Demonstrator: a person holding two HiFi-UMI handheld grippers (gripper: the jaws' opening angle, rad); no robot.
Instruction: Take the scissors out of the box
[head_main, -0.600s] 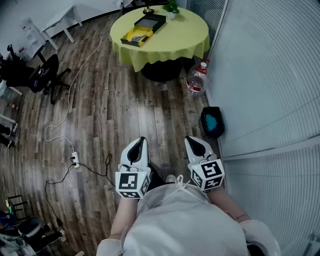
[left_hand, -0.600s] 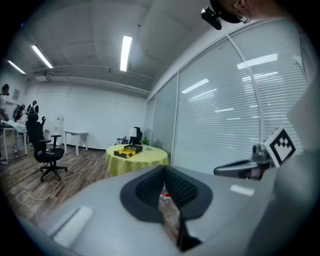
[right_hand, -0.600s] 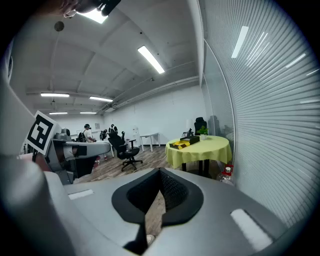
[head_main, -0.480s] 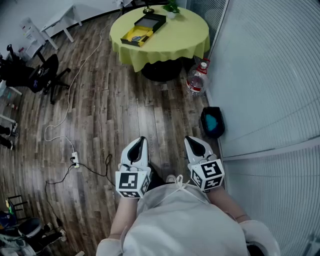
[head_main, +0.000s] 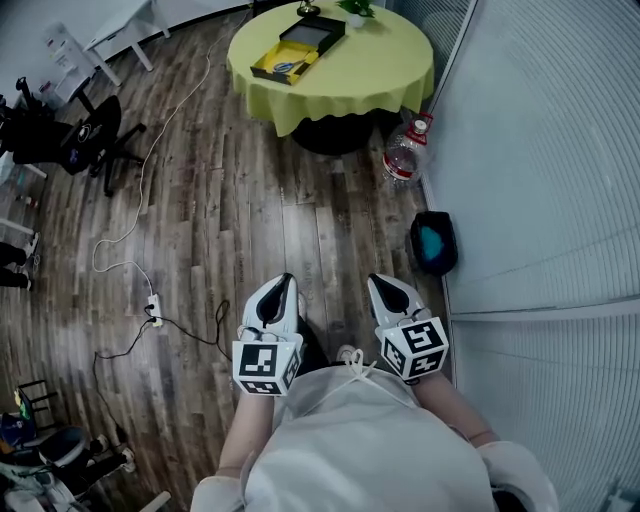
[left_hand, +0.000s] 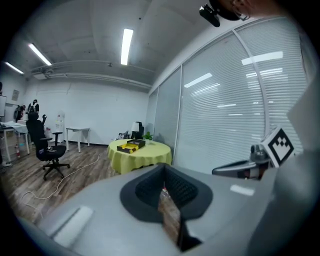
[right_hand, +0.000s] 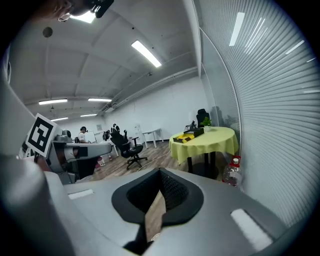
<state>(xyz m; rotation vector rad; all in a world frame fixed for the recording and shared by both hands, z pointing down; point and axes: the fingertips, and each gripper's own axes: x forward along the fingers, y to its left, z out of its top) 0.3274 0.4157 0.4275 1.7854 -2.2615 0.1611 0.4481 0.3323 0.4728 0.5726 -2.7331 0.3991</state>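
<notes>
An open black box (head_main: 290, 52) with a yellow insert lies on the round yellow-clothed table (head_main: 370, 70), far across the room. A small bluish item shows on the insert; I cannot make out the scissors. The box also appears small in the left gripper view (left_hand: 131, 145) and the right gripper view (right_hand: 190, 135). My left gripper (head_main: 282, 279) and right gripper (head_main: 377, 280) are held side by side close to the person's body, over the wooden floor. Both point toward the table. Both are shut with nothing between the jaws (left_hand: 162, 187) (right_hand: 159, 192).
A large plastic bottle (head_main: 404, 160) stands by the table's foot. A black bin (head_main: 433, 243) sits against the glass wall with blinds on the right. A cable and power strip (head_main: 152, 310) lie on the floor at left, near an office chair (head_main: 75, 135).
The head view has shifted slightly, so the table and box sit a little higher and further right. Both grippers keep their place and stay shut.
</notes>
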